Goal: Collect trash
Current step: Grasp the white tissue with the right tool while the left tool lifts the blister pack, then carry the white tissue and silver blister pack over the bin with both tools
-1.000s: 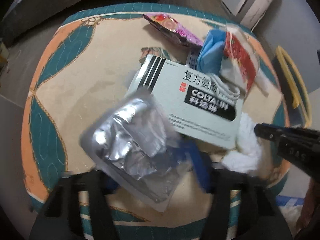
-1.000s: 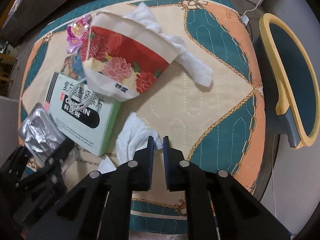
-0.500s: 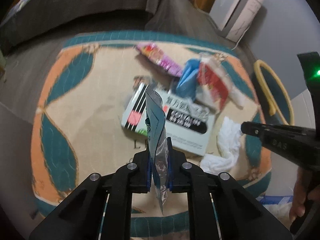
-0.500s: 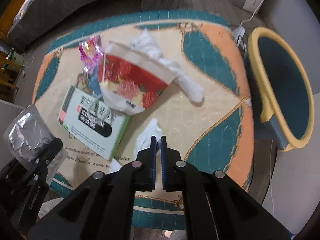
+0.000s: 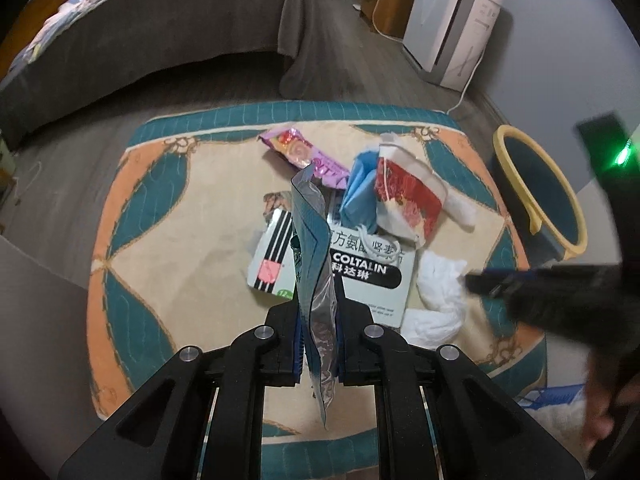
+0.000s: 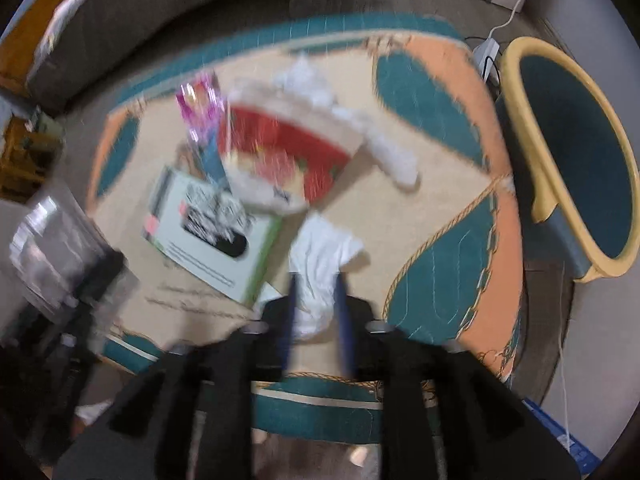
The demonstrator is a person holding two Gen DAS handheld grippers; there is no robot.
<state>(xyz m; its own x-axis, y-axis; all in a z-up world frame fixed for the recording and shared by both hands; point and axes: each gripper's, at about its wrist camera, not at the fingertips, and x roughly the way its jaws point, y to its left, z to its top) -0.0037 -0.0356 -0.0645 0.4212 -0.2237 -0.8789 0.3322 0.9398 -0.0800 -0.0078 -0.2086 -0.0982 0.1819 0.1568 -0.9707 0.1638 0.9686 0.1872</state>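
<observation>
My left gripper [image 5: 318,308] is shut on a silver foil pouch [image 5: 312,248] and holds it edge-on, high above the rug. In the right wrist view the pouch [image 6: 48,240] shows at the far left. My right gripper [image 6: 316,296] is open, its jaws a hand's width apart above a crumpled white tissue [image 6: 320,264]; the view is blurred. In the left wrist view it [image 5: 480,284] reaches in from the right beside the tissue [image 5: 438,292]. A teal bin with a yellow rim [image 6: 572,152] stands off the rug's right side.
On the rug [image 5: 160,240] lie a medicine box [image 5: 360,272], a red floral paper bag [image 5: 408,196], a blue wrapper [image 5: 360,188], a pink snack wrapper [image 5: 296,152] and another tissue [image 5: 460,208]. A grey-covered bed [image 5: 160,32] and a white appliance [image 5: 452,28] stand behind.
My left gripper closed on the foil pouch and lifted it well above the rug. My right gripper rose too, and its jaws opened over the tissue.
</observation>
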